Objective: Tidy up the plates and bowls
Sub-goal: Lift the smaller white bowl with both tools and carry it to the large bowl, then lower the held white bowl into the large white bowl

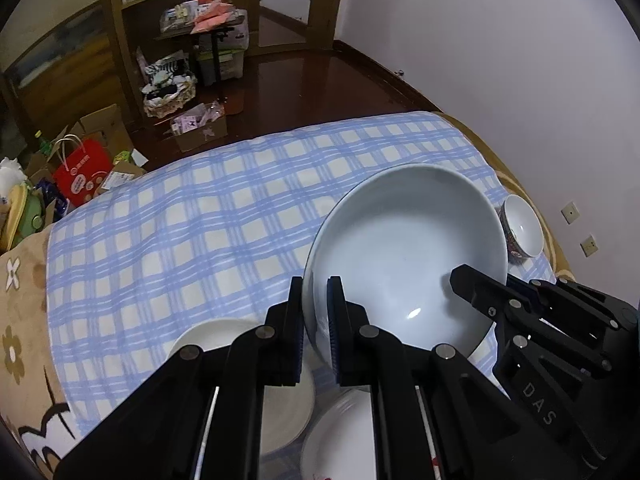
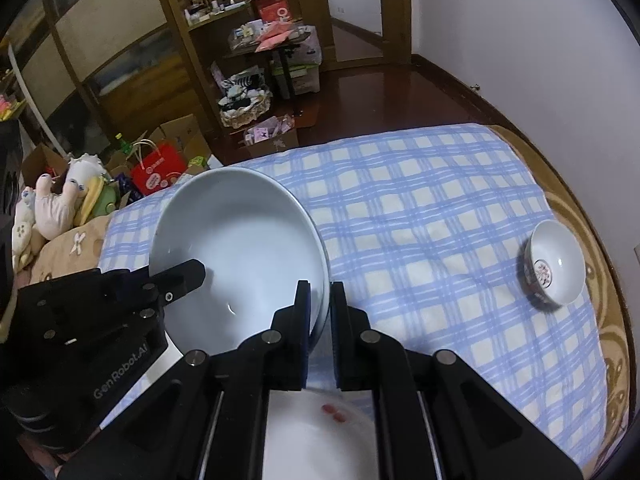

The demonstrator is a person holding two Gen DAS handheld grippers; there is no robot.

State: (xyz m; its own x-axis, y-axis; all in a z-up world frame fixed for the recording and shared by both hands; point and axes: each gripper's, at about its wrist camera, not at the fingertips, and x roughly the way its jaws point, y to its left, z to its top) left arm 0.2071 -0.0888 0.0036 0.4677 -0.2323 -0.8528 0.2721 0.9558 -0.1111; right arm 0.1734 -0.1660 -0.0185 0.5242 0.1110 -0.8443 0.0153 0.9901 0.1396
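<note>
Red bag (image 2: 157,168) w/ plush toys (image 2: 60,200) beside checked cloth (image 2: 420,208).

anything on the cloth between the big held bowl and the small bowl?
Nothing. In the right wrist view, only bare checked cloth lies between the big bowl and the small bowl.

White plate (image 2: 320,436) largely covered by right gripper (image 2: 320,312), cut at bottom edge; red marks on it unreadable. Second plate (image 1: 280,400) half hidden behind left gripper (image 1: 314,308) (rim only seen). Small bowl (image 1: 522,226) partly screened by large bowl (image 1: 404,248); pattern blurred.
</note>
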